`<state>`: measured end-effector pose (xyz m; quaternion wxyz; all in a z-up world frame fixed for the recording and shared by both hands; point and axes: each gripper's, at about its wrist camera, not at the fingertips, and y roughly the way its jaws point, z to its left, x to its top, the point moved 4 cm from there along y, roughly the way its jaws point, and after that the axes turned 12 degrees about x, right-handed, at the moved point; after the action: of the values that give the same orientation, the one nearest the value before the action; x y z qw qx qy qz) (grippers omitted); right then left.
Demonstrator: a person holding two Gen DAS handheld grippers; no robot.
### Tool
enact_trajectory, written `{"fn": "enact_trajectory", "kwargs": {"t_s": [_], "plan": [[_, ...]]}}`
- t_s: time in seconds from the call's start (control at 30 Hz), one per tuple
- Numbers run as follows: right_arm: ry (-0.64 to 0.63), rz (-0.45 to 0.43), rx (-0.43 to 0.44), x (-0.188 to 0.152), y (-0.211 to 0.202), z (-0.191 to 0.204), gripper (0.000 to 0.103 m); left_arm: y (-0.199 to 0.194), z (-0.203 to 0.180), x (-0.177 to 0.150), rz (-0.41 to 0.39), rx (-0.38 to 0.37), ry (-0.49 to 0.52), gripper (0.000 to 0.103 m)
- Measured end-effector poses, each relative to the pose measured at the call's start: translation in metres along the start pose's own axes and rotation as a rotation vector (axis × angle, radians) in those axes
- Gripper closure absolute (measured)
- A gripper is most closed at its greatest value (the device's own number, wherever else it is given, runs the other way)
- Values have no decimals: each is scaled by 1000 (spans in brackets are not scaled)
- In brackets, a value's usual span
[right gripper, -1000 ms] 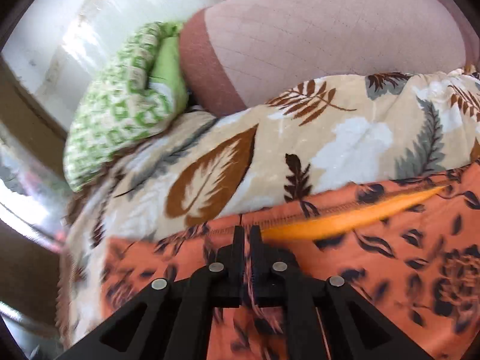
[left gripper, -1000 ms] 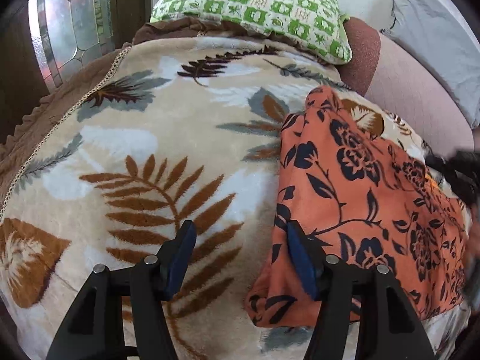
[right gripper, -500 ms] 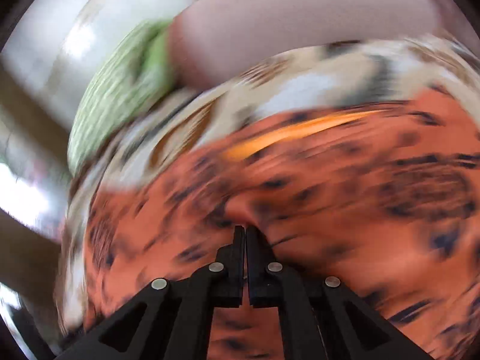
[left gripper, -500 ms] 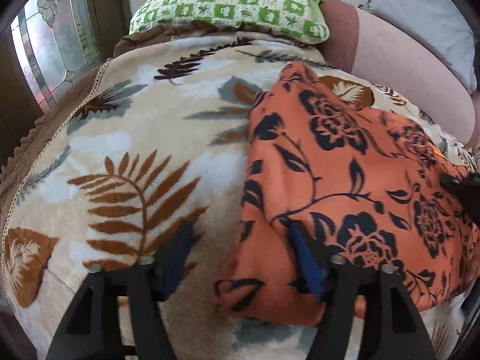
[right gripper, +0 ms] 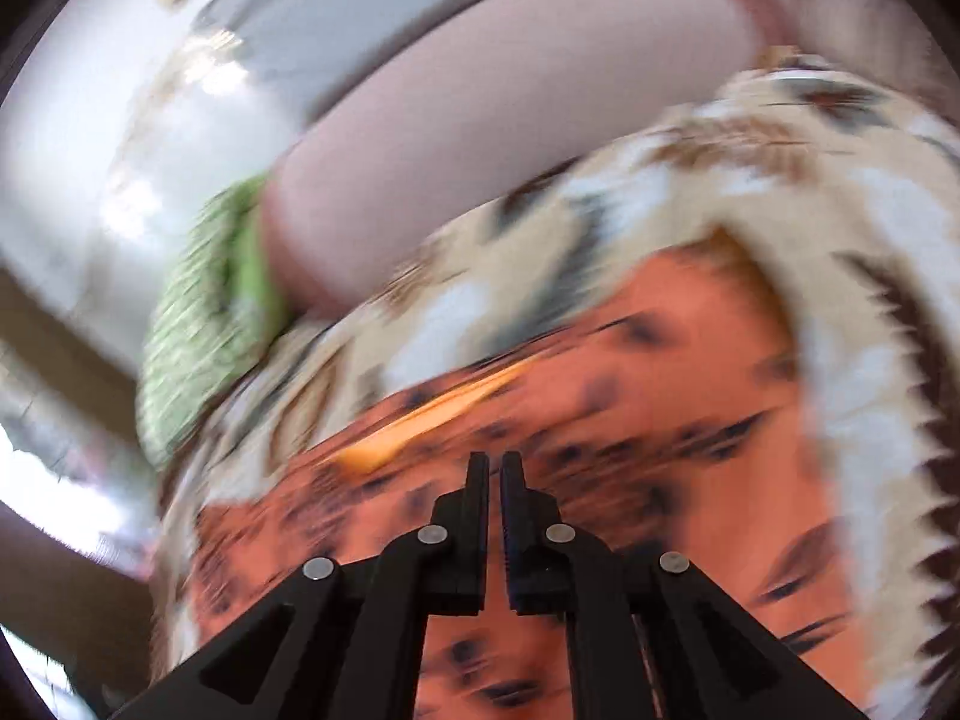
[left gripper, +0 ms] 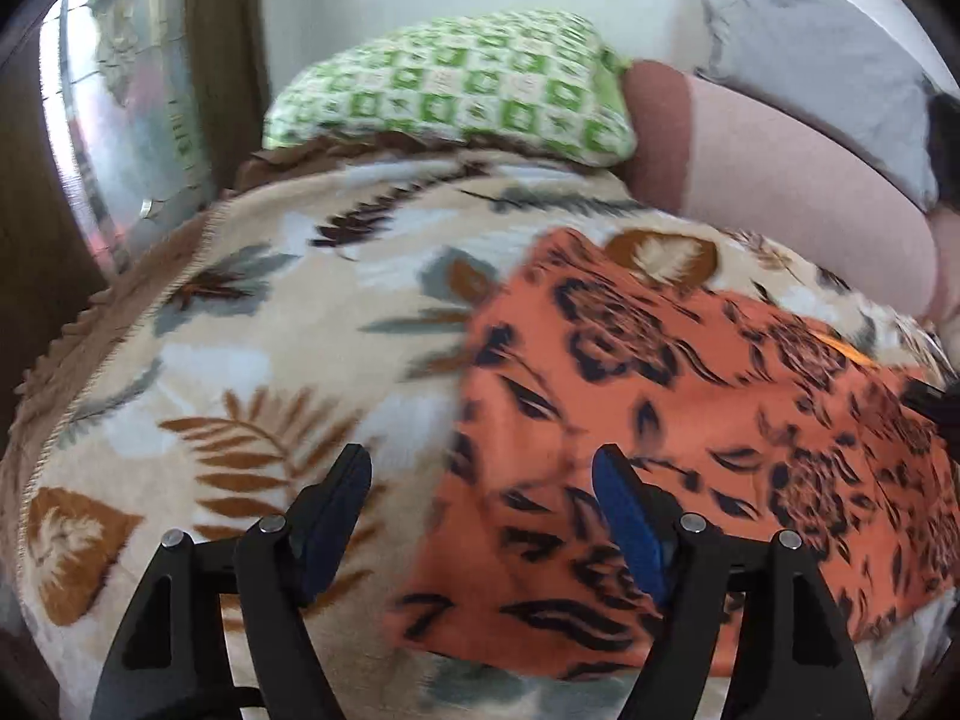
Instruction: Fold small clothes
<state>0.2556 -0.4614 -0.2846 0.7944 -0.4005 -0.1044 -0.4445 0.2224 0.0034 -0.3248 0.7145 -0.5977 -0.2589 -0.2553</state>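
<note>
Orange floral garment (left gripper: pixel 690 420) is laid folded on the leaf-print blanket (left gripper: pixel 240 360) near the green pillow (left gripper: pixel 456 90). Left tool (left gripper: pixel 480 504) is released, jaws just widened over its edge; right tool (right gripper: pixel 493 480) is clenched, nothing seen pinched. Next fold likely needs regrasping.

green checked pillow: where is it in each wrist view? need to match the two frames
Left wrist: green checked pillow sits top centre, lying at the far end of the leaf-print blanket.
Right wrist: the same pillow is at mid left, badly blurred, seen end-on.
Shared landmark: the pink bolster butts against the pillow in both views; the orange floral garment lies in front of it.
</note>
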Motion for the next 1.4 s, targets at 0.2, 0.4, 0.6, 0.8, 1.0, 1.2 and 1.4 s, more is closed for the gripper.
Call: {"fn": "enact_trajectory", "kwargs": {"t_s": [0.2,0.4,0.6,0.8,1.0,1.2,1.4], "plan": [[-70,242,9,-31,96,35,100,21,-11,-12,96,6,26,25],[47,133,-13,21,131,18,101,25,-6,-5,84,4,-19,25],[-44,83,78,23,81,51,97,10,-11,1,30,-4,-7,25],[-131,321,133,-45,122,85,96,24,-9,-11,99,28,13,20],[3,229,122,-34,128,56,100,39,-1,-12,159,18,-43,7],[-20,117,-95,-7,30,-2,97,28,-13,-12,167,-72,-27,9],[158,19,-131,-25,-57,-80,99,29,-27,-18,161,-42,58,8]]}}
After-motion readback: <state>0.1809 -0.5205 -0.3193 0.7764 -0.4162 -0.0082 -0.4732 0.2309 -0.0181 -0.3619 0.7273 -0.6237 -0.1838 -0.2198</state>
